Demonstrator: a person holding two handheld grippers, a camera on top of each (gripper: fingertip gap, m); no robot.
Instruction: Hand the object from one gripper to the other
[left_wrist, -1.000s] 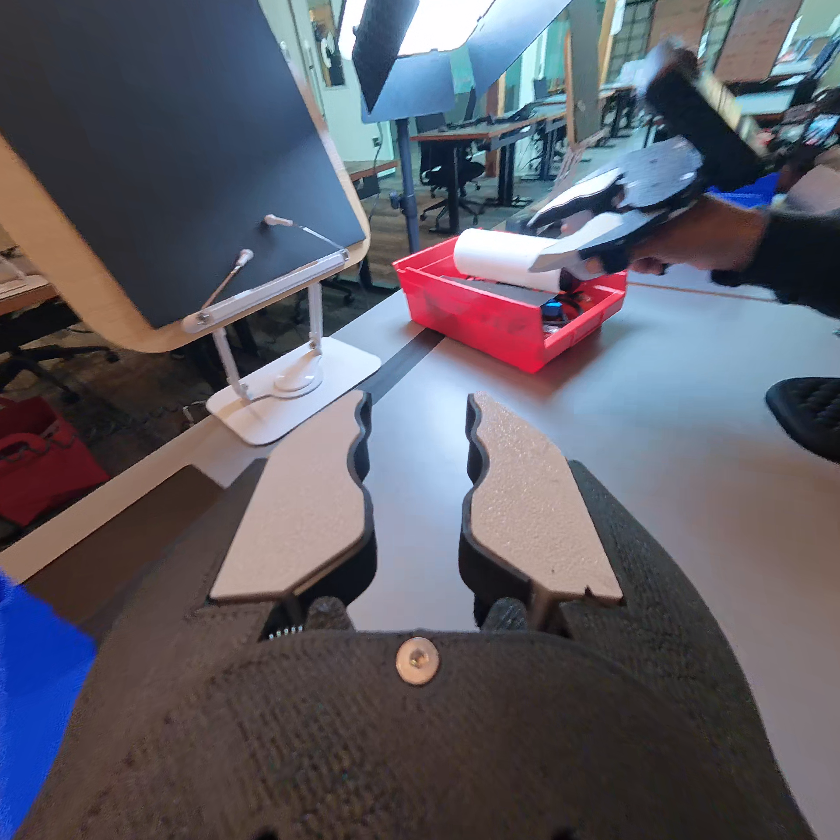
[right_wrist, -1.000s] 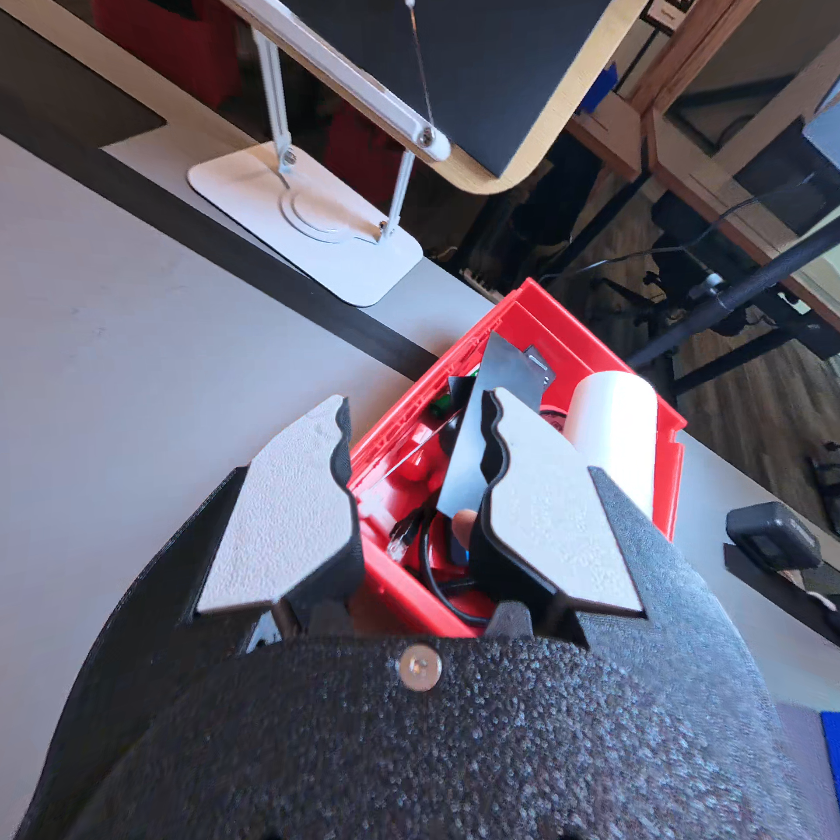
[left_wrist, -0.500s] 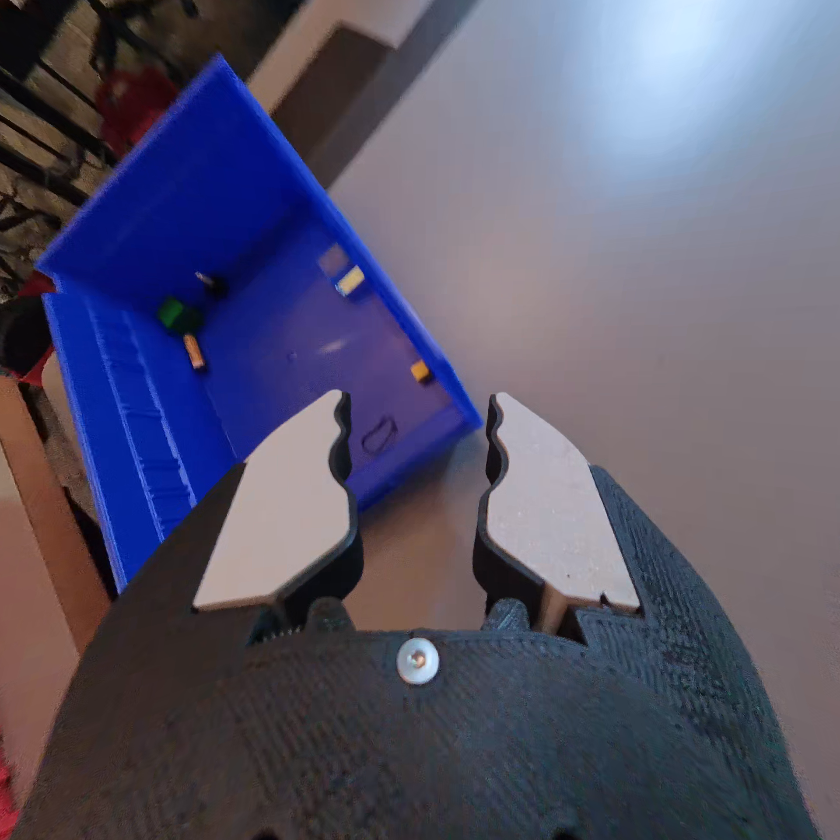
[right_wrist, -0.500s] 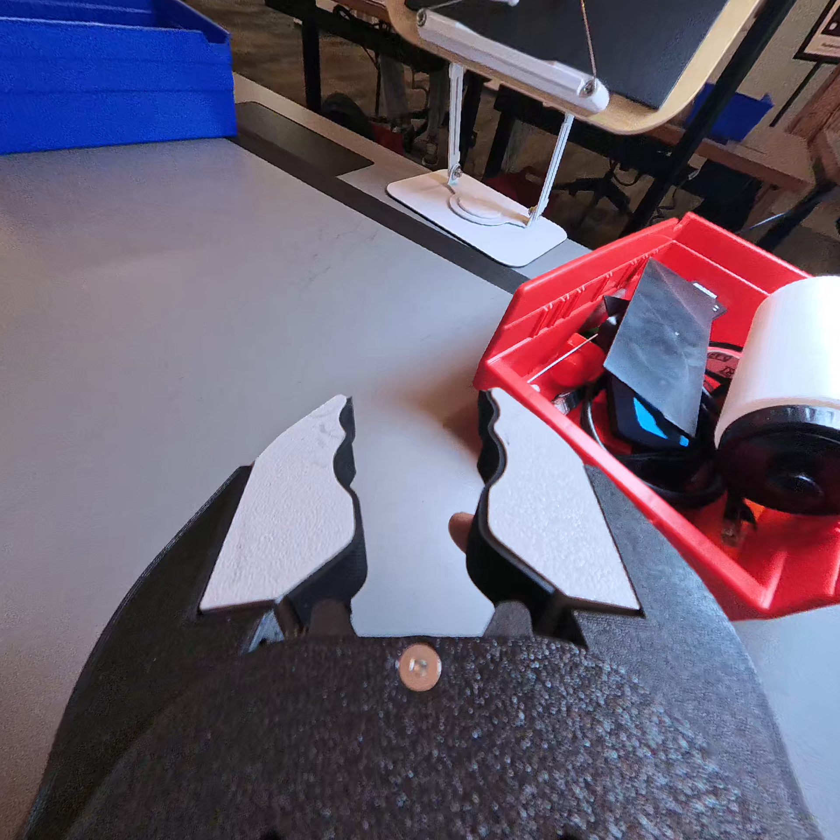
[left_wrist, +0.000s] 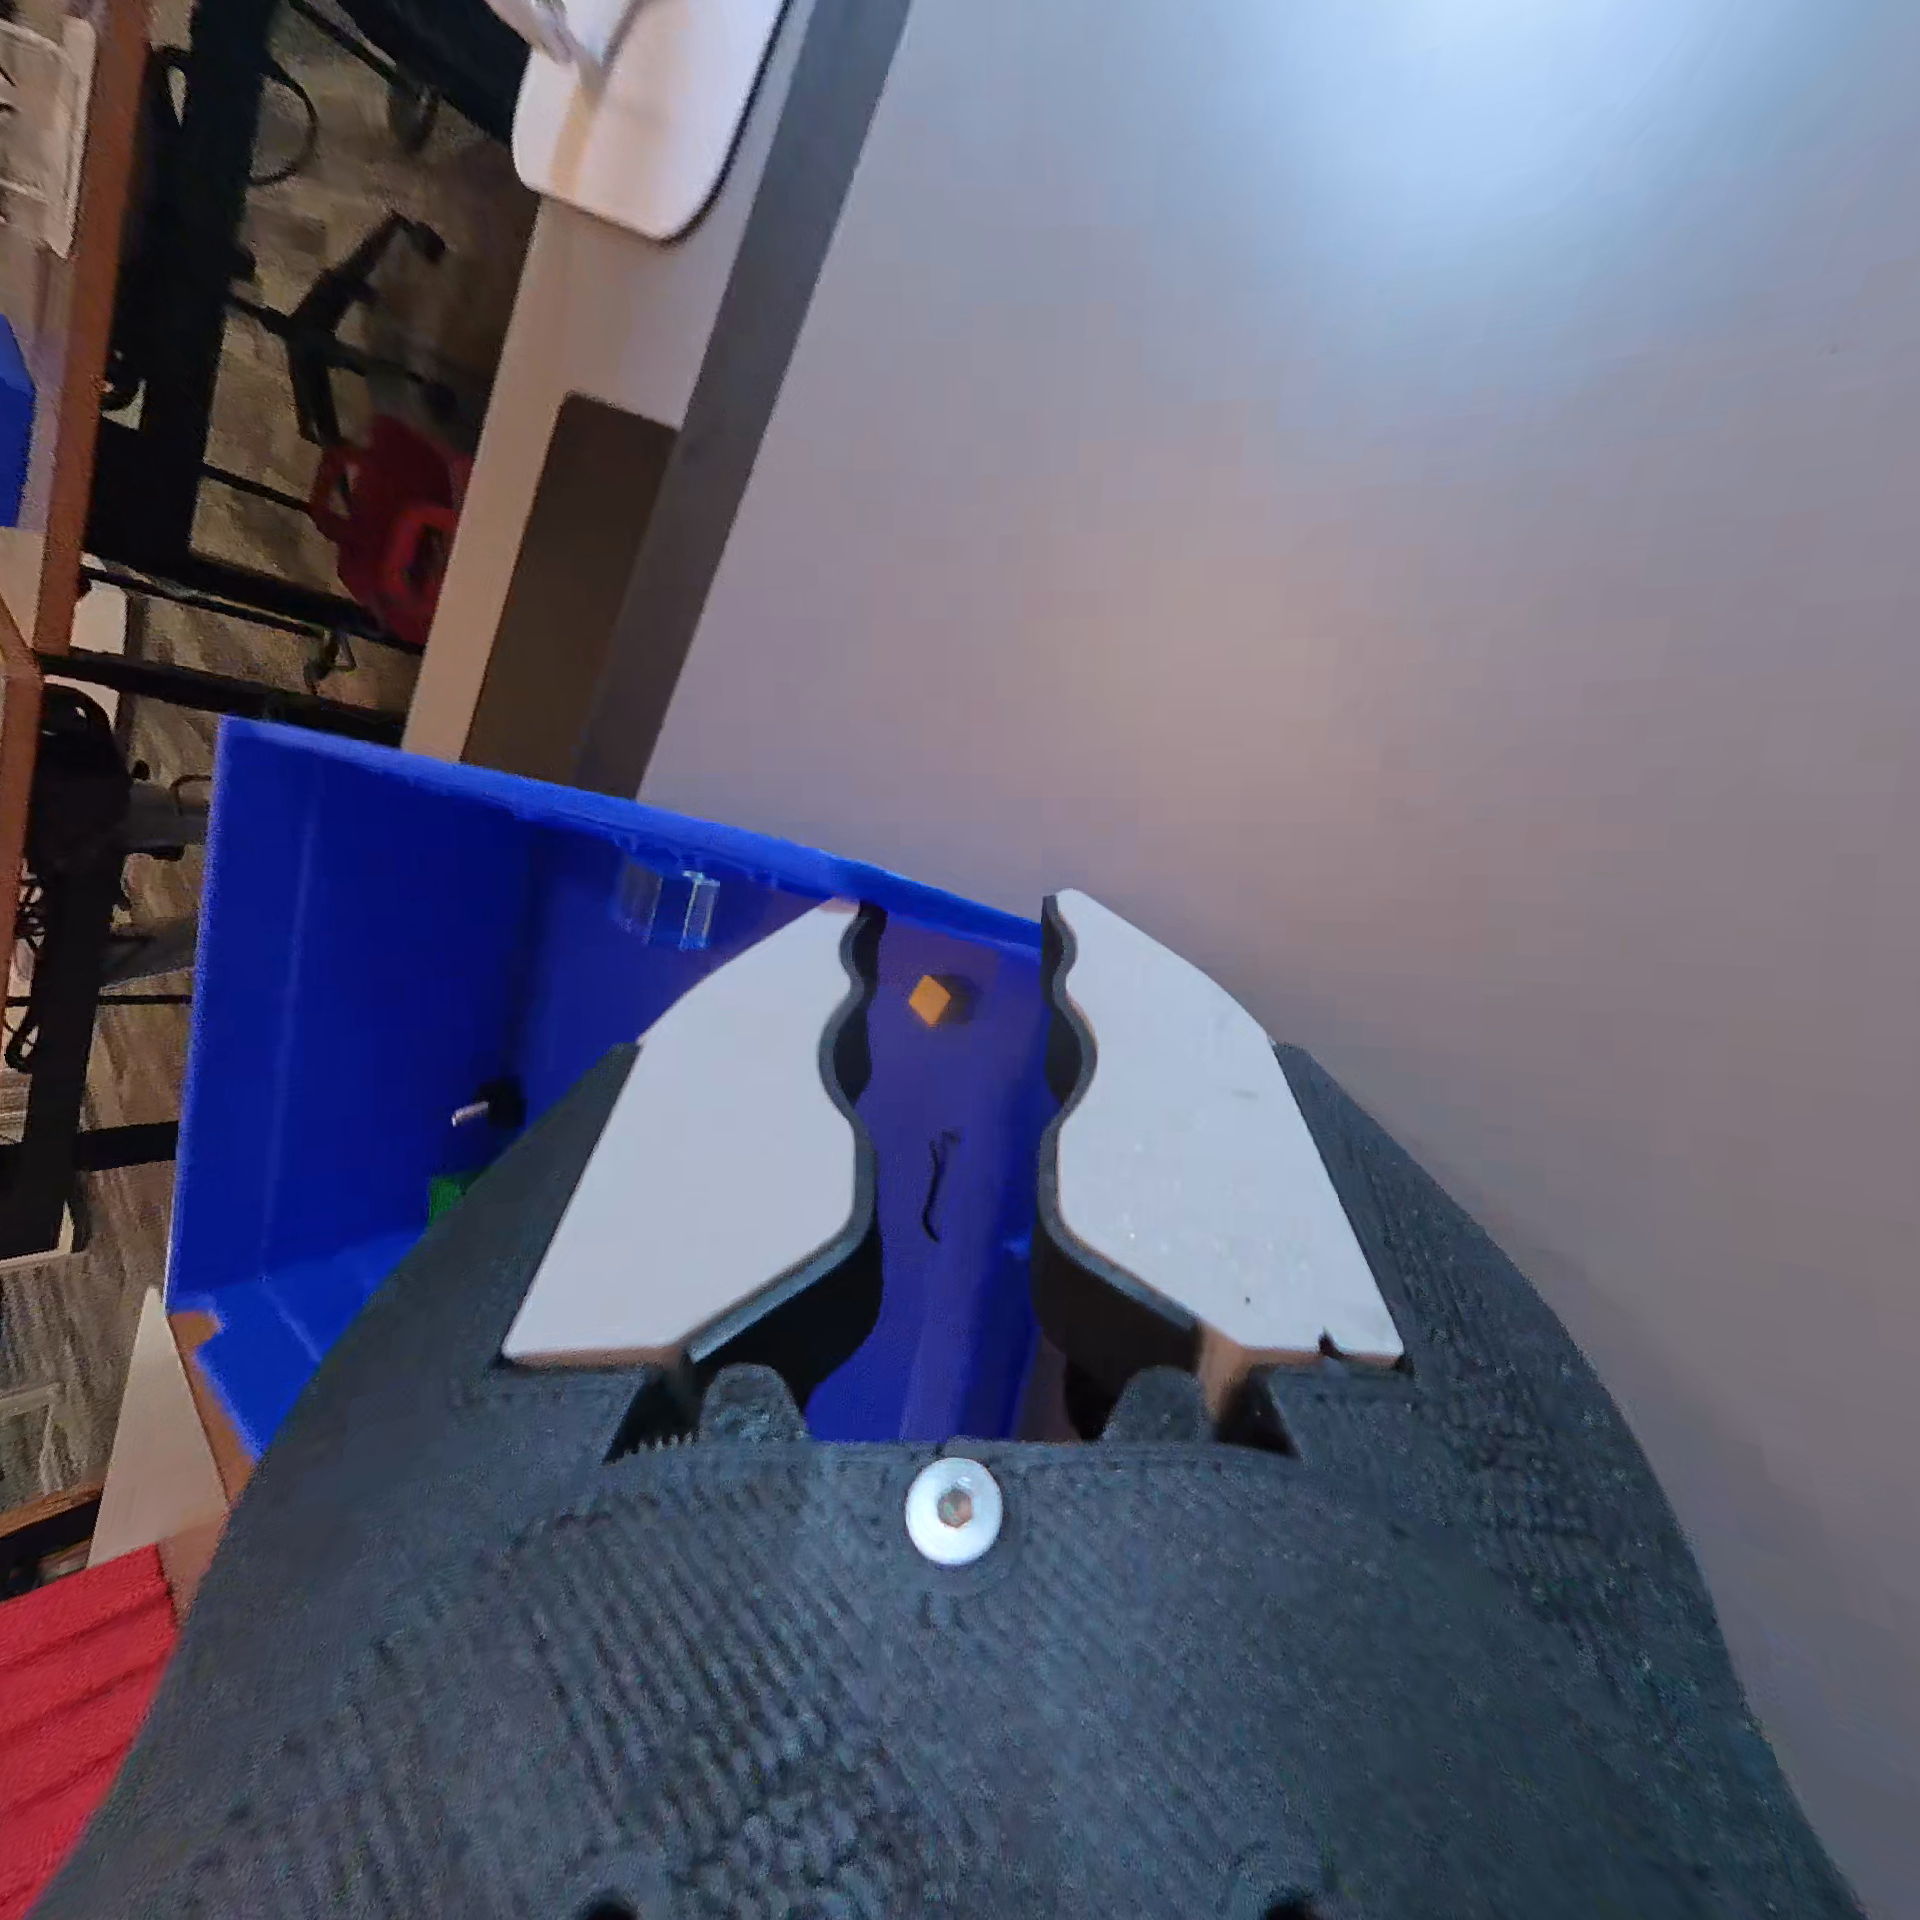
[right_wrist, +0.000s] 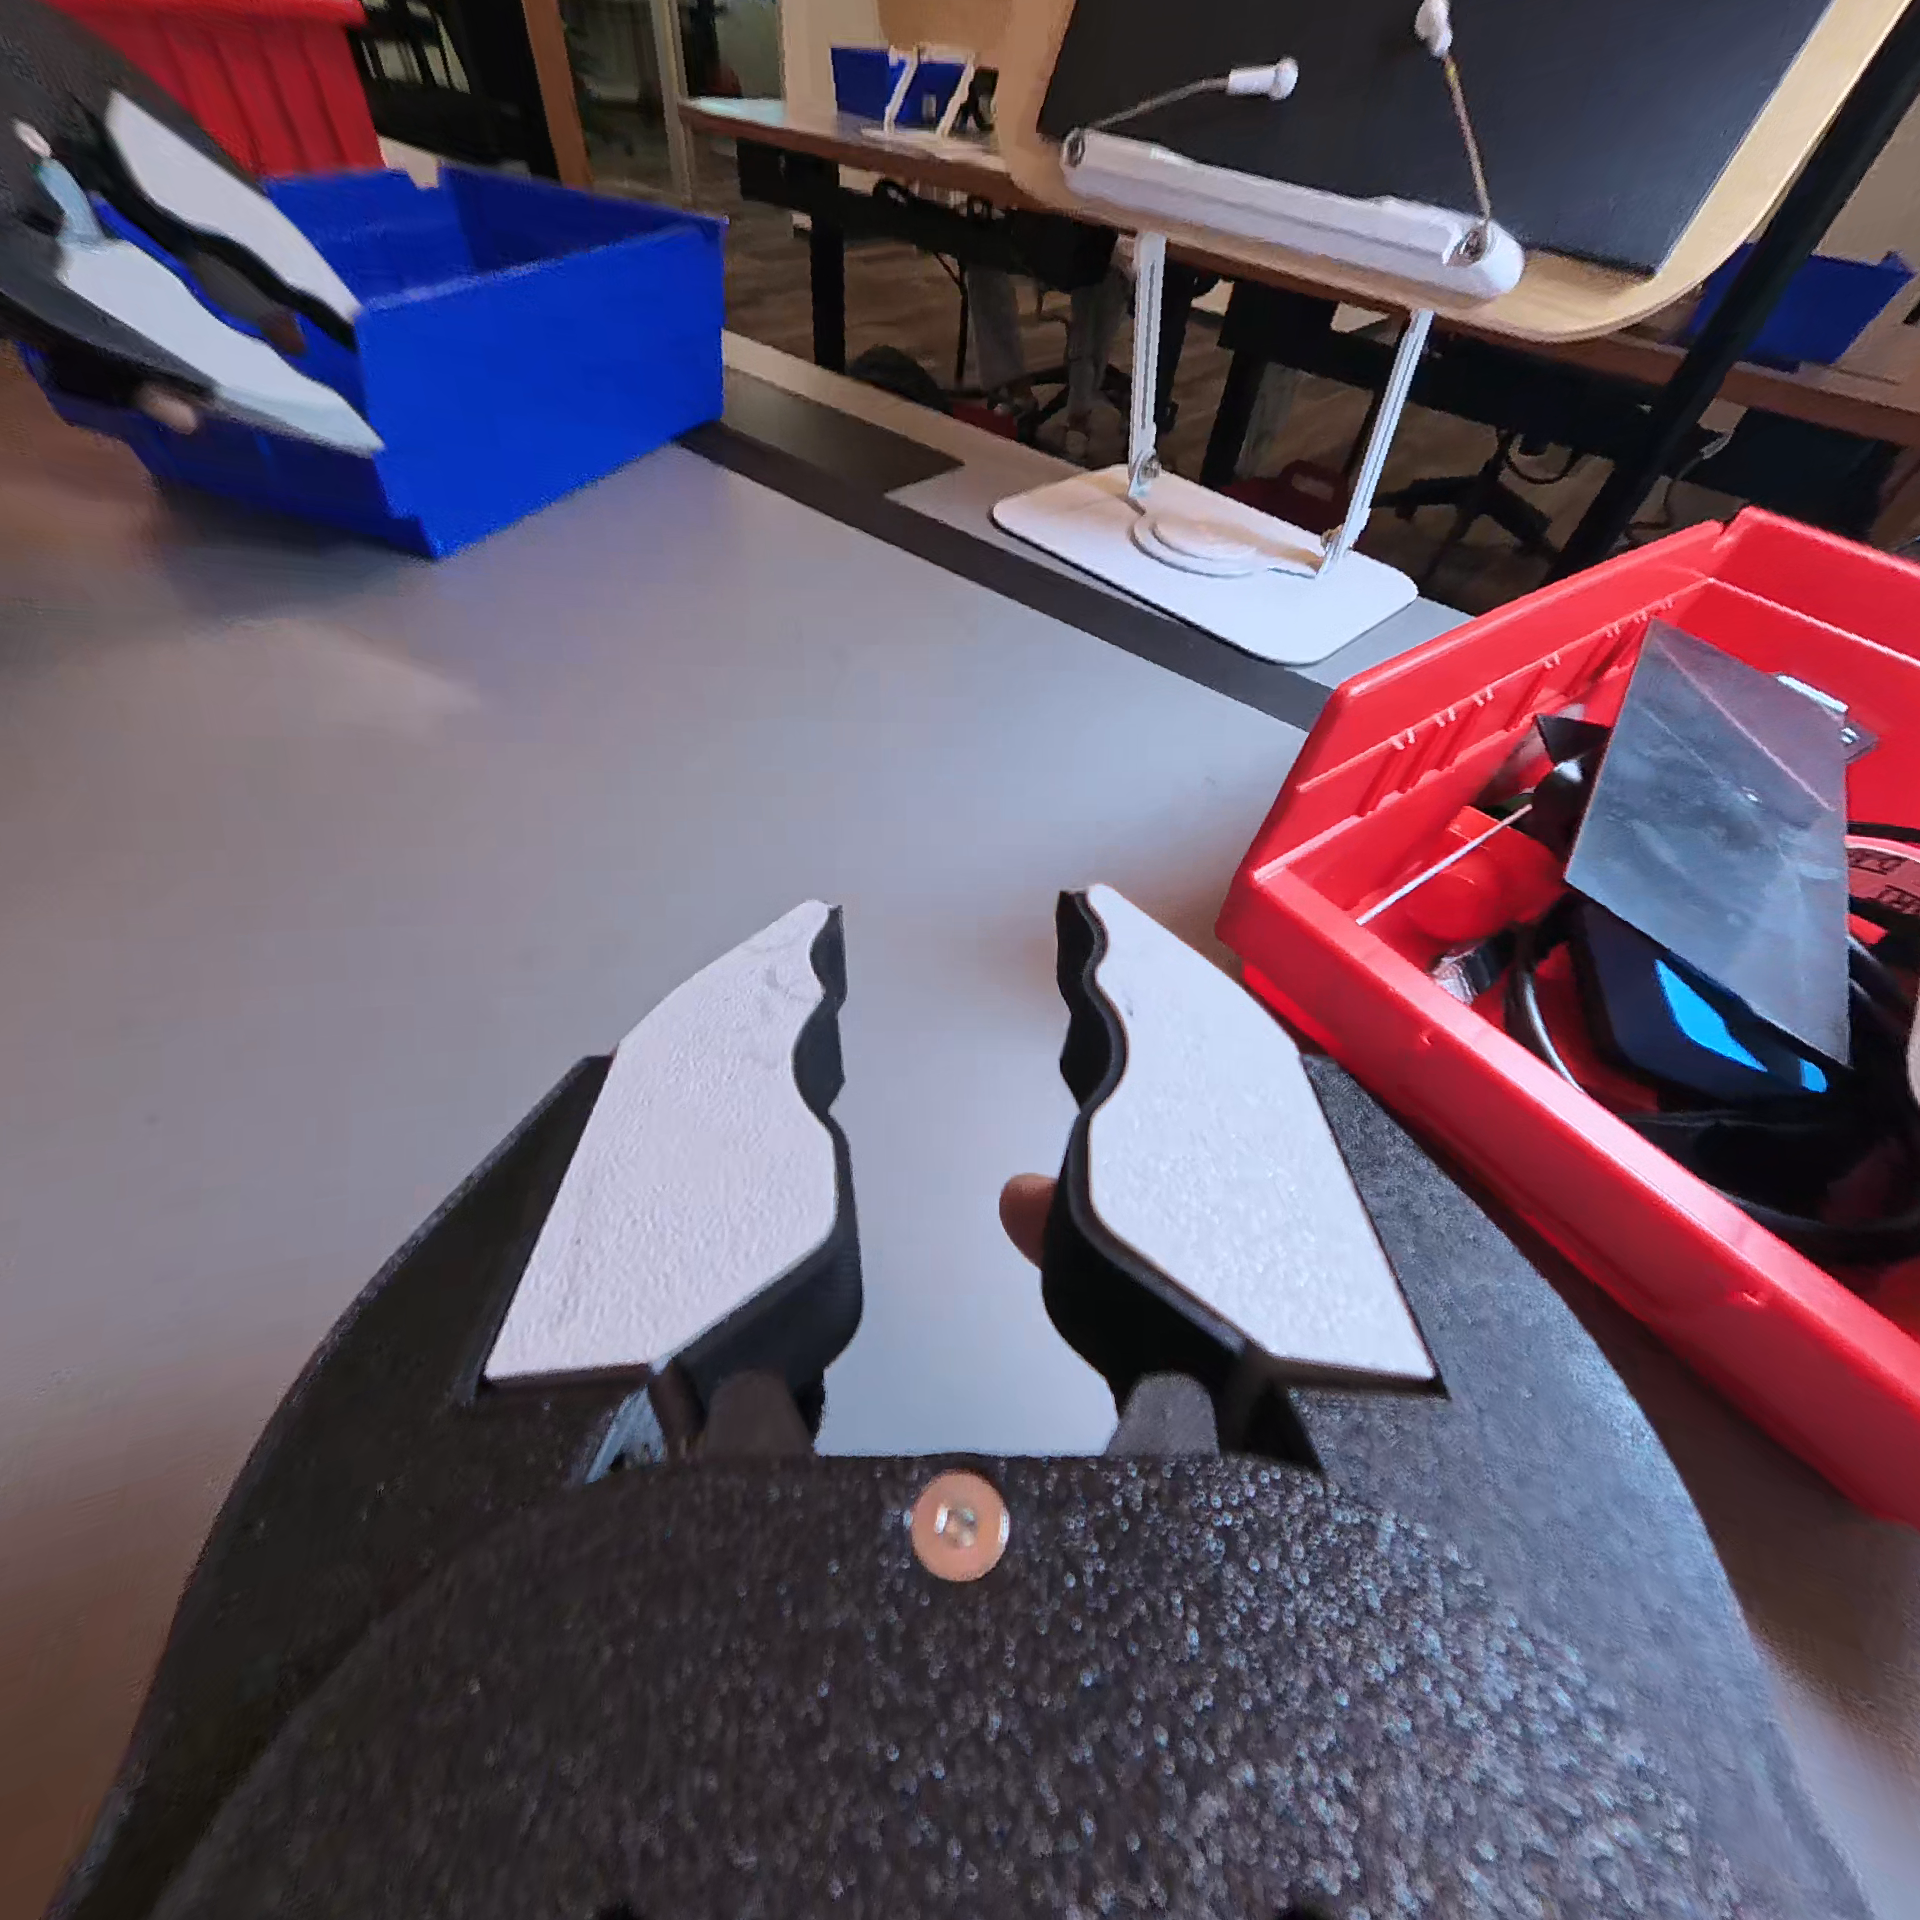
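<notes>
The left gripper (left_wrist: 951, 914) hangs over the open blue bin (left_wrist: 343, 997), its two pale fingers spread with nothing between them and their tips reaching just past the bin's near wall, where it borders the grey table (left_wrist: 1351, 623). Seen through the gap on the bin floor are a small orange cube (left_wrist: 932, 1000) and a thin dark squiggle (left_wrist: 940, 1184), perhaps a bit of wire, though the view is too soft to say; a clear block (left_wrist: 670, 914) sits against the far wall and a green piece (left_wrist: 449, 1195) shows at the gripper's left flank. In the right wrist view the right gripper (right_wrist: 951, 914) is held low over the bare middle of the table (right_wrist: 520, 779), its fingers likewise parted and holding nothing, a fingertip (right_wrist: 1029, 1210) of the person showing beside the right finger. The red bin (right_wrist: 1382, 727) stands close on its right, its front edge just beside the gripper body, packed with a dark metal sheet (right_wrist: 1714, 831), black cables and a blue-marked item; which of the things is to be handed over cannot be told. A wide stretch of open tabletop lies between the two bins, with a white stand base (right_wrist: 1247, 592) at the table's far edge. The left gripper (right_wrist: 208, 301) shows blurred at top left over the blue bin (right_wrist: 540, 374).
</notes>
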